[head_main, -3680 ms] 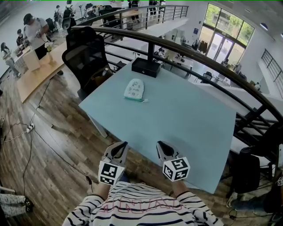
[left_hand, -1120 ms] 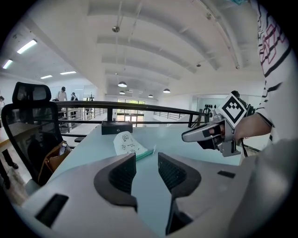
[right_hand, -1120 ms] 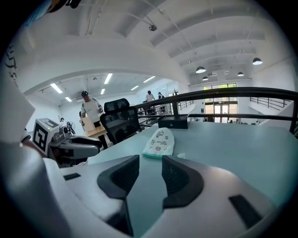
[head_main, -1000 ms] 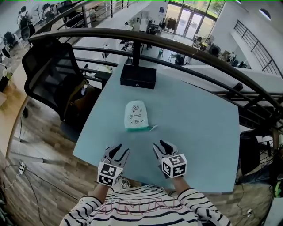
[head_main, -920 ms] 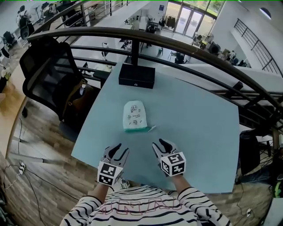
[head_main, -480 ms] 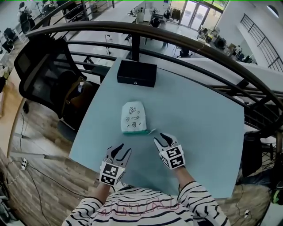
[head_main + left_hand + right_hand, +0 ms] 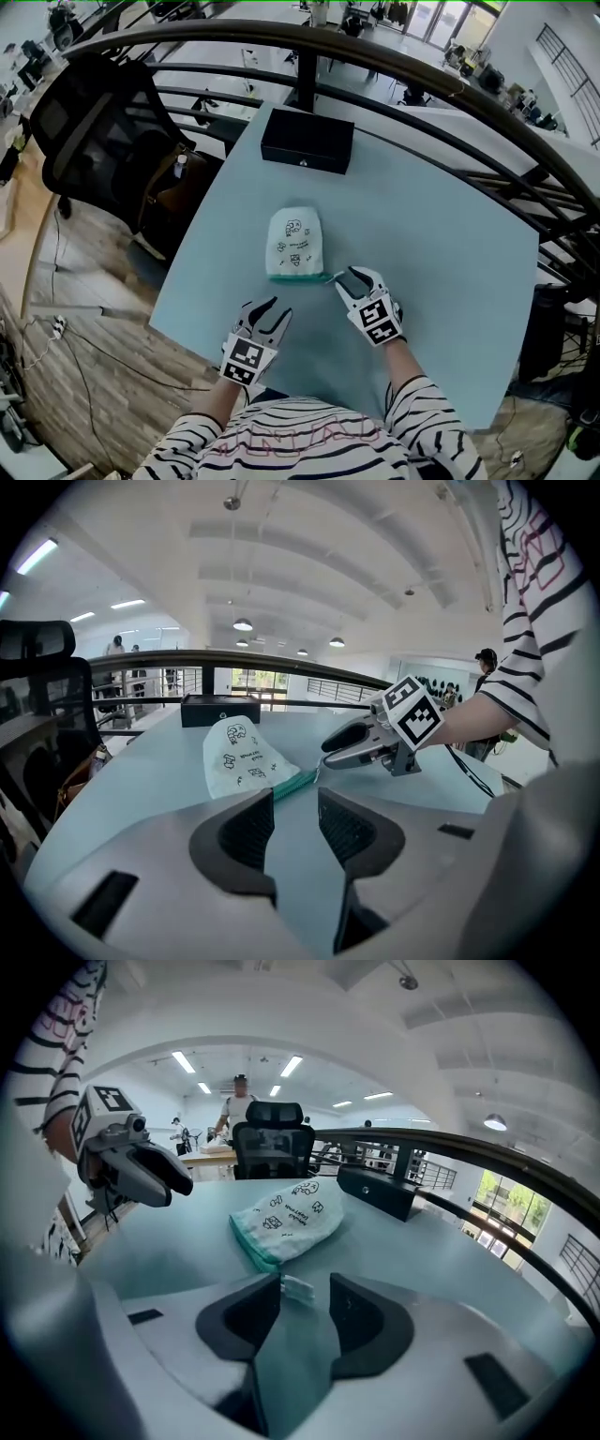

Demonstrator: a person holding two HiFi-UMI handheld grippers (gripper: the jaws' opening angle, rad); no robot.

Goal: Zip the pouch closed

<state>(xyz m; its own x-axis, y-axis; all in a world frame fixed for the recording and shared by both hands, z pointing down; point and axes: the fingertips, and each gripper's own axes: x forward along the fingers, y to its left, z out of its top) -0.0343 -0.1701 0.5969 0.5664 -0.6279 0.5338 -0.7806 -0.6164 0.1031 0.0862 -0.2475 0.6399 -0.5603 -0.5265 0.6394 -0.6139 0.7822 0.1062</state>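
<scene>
The white printed pouch [image 7: 295, 242] lies flat on the pale blue table [image 7: 441, 262], its green zipper edge [image 7: 298, 277] facing me. In the right gripper view the pouch [image 7: 286, 1215] is just ahead, and its small white zipper pull tab [image 7: 297, 1288] sits between the tips of my right gripper [image 7: 305, 1302]. The jaws are open and the pads do not press on the tab. From the head view, my right gripper [image 7: 354, 278] is at the zipper's right end. My left gripper [image 7: 267, 312] is open and holds nothing, a short way before the pouch [image 7: 239, 757].
A black box [image 7: 307, 141] stands at the table's far edge, under a dark railing [image 7: 422, 75]. A black office chair [image 7: 94, 122] with a bag is off the table's left side. The table's near edge [image 7: 216, 352] is by my arms.
Both grippers moved forward and down toward the pouch. The right one rolled and came up to the zipper's right end, with the pull tab now between its tips.
</scene>
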